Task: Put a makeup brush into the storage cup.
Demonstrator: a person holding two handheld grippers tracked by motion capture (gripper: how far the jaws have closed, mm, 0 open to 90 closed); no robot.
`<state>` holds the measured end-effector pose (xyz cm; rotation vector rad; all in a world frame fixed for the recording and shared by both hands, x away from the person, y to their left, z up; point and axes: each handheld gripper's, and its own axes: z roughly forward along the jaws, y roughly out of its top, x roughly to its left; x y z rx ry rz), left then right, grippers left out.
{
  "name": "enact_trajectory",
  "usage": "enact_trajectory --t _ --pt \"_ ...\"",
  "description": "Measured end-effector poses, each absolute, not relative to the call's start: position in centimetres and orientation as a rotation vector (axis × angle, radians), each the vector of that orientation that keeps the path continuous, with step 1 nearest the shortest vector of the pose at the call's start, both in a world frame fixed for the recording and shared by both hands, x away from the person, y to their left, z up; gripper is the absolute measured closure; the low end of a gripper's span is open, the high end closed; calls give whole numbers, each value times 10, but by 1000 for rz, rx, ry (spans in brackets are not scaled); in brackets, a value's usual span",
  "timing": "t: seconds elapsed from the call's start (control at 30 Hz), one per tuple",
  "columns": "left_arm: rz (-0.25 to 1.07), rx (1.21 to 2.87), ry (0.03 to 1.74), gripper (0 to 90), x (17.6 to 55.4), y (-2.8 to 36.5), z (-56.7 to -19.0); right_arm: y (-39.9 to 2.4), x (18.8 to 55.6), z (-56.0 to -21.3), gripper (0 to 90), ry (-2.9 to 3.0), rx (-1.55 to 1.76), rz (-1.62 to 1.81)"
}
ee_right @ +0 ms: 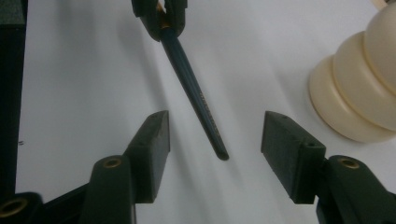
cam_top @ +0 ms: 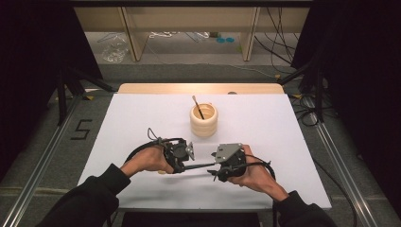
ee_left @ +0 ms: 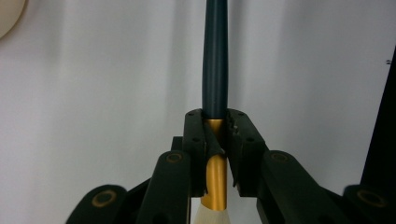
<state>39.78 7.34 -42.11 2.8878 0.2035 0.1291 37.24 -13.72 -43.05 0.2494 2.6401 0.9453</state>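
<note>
- We saw a paintbrush (cam_top: pixel 198 166) held level above the white table (cam_top: pixel 142 118), near the middle of its front edge, between the two grippers.
- Left gripper (ee_left: pixel 215 140) was clenched on the paintbrush at the gold ferrule (ee_left: pixel 215 182); in the left gripper view the pads pinched it from both sides, the dark blue-green handle (ee_left: pixel 215 56) ran straight up out of the jaws, and pale bristles (ee_left: pixel 212 217) showed at the bottom edge.
- In the high view we saw the left gripper (cam_top: pixel 185 156) in the person's left hand (cam_top: pixel 146 161), pointing toward the right gripper (cam_top: pixel 218 169).
- Right gripper (ee_right: pixel 215 144) was released, grasping nothing: its jaws stood apart with the handle's free end (ee_right: pixel 219 151) between them, touching neither pad as far as we could tell.
- In the right gripper view the handle (ee_right: pixel 194 93) ran slanted from the left gripper's jaws at the top edge down to the gap; faint lettering on it was too small to read.
- Person's right hand (cam_top: pixel 255 175) held the right gripper, grey plate (cam_top: pixel 229 152) on top, near the table's front edge, right of centre.
- Cream ribbed brush holder (cam_top: pixel 204 120) stood upright at the table's middle, behind both grippers and well clear of them; a second brush (cam_top: pixel 198 108) leaned inside it.
- In the right gripper view the holder (ee_right: pixel 359 93) sat at the right edge, apart from the jaws.
- Cables (cam_top: pixel 146 142) trailed from both grippers over the table.
</note>
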Motion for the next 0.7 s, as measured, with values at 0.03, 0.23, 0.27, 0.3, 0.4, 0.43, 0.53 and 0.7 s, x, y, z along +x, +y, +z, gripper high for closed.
enact_trajectory --t 0.03,0.23,0.27,0.3,0.4,0.43,0.53,0.7 --pt "129 2889 199 787 397 73 -421 -136 373 -431 458 2645 235 937" --pt "108 2876 204 787 396 72 -419 -127 377 -436 524 2679 181 880" --pt "98 2874 206 787 396 72 -419 -125 377 -436 537 2683 174 875" --pt "95 2875 204 787 396 72 -418 -124 377 -437 550 2688 160 872" --pt "97 2877 200 787 396 72 -417 -121 378 -438 585 2688 115 850" --pt "97 2873 204 787 396 72 -417 -120 377 -438 607 2698 119 845" --pt "81 2871 200 787 395 70 -417 -118 378 -440 647 2707 97 835" --pt "64 2865 197 787 396 68 -417 -114 378 -443 709 2720 38 801"
